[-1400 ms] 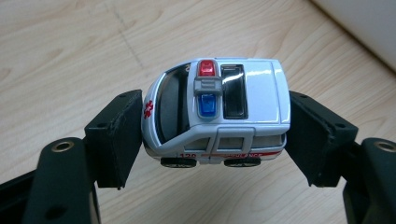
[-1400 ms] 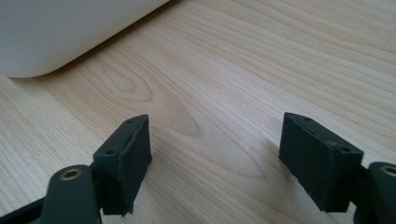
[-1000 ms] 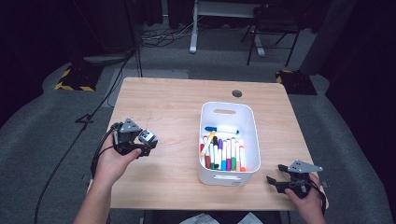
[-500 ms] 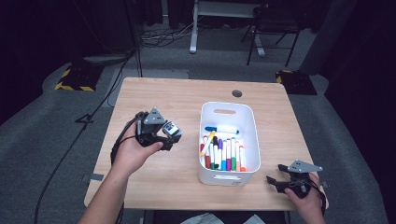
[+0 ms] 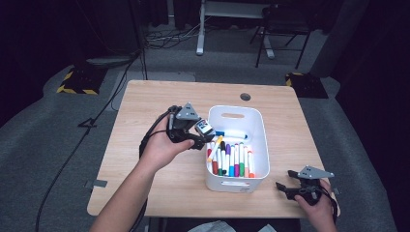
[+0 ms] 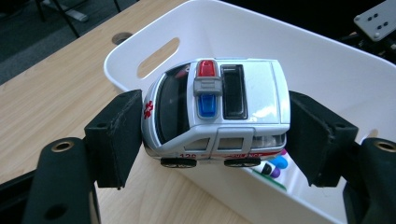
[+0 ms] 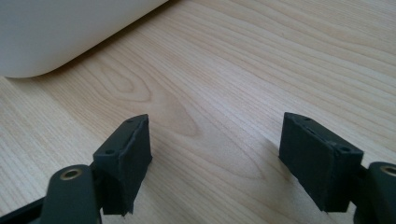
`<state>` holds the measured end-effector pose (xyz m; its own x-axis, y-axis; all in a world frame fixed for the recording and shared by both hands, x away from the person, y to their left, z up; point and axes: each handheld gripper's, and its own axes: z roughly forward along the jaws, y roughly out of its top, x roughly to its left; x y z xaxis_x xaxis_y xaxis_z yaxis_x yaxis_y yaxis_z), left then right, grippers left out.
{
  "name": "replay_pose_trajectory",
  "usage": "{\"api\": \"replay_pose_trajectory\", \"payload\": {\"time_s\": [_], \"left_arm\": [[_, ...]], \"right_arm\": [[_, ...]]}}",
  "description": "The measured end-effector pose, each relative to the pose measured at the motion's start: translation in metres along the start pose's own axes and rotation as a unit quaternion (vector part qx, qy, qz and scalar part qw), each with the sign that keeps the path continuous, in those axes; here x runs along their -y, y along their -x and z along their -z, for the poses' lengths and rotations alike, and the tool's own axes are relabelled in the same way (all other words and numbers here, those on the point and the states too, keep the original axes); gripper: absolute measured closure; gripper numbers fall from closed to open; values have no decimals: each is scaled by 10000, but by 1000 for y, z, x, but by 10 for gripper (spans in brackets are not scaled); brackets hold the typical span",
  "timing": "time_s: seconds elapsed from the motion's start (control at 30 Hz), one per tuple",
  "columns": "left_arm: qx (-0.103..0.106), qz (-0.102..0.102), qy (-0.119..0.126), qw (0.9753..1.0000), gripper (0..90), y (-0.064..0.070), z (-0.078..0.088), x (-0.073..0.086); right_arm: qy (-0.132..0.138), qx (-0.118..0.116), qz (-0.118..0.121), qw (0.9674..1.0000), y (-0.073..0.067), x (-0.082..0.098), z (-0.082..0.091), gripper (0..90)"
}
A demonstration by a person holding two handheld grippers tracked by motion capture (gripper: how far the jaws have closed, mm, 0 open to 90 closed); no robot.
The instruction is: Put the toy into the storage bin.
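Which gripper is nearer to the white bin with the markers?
Left. The left gripper, holding a toy ambulance, is over the rim of the white bin. The right gripper rests on the table beside the bin's near right corner.

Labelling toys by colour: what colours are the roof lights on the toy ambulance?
Red and blue on the toy ambulance, clearest in the left gripper view.

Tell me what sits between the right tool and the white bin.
Nothing: in the right gripper view, bare wooden table runs from the open right tool to the white bin. The high view agrees.
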<state>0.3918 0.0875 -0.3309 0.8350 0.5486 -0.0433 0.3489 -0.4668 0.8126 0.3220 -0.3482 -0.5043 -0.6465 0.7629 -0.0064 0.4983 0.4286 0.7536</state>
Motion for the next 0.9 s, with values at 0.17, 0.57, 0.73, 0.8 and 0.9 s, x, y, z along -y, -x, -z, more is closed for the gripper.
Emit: {"api": "replay_pose_trajectory", "payload": {"time_s": [0.17, 0.57, 0.73, 0.8, 0.9], "left_arm": [[120, -86, 19, 9999, 257, 7, -13, -12], [295, -216, 81, 9993, 256, 17, -40, -25], [343, -434, -72, 9984, 256, 22, -49, -27], [372, -450, -103, 9982, 256, 23, -53, -27], [428, -482, -195, 9977, 256, 27, -60, -27]], "right_arm": [[-1, 0, 2, 10000, 0, 0, 0, 254], [3, -3, 1, 10000, 0, 0, 0, 254], [1, -3, 1, 10000, 0, 0, 0, 254], [2, -3, -1, 10000, 0, 0, 0, 254], [4, -4, 0, 10000, 0, 0, 0, 254]]}}
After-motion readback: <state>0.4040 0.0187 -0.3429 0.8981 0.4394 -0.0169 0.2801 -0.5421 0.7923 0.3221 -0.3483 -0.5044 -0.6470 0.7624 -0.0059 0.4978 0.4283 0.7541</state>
